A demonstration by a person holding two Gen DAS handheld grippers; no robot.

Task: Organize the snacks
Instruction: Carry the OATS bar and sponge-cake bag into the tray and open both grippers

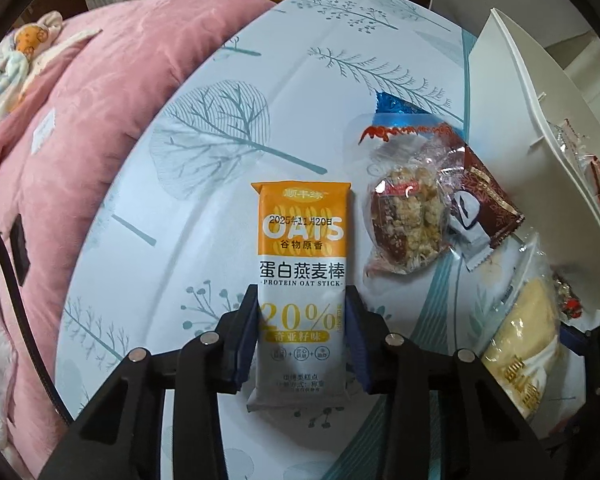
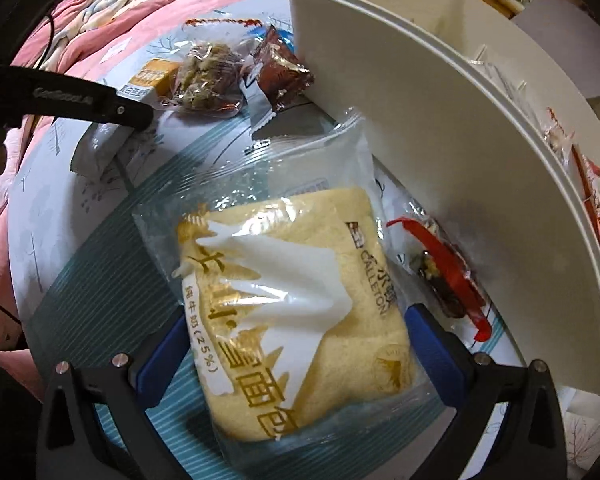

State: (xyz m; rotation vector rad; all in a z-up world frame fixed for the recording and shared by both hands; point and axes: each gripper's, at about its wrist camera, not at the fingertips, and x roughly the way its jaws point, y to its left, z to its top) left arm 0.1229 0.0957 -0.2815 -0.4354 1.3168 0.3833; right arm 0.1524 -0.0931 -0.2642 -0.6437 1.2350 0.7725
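Left gripper (image 1: 302, 328) pinches the oat bar (image 1: 302, 280) flat on the tree-print sheet (image 1: 204, 128). Right gripper (image 2: 296, 344) straddles the bread packet (image 2: 296, 300) beside the white bin (image 2: 440, 128), fingers spread wide. Best squeeze gently; that bread looks soft.

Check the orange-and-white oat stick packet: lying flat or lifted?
Lying flat: the orange-and-white oat stick packet rests face-up on the tree-print sheet, between the left tool's pads.
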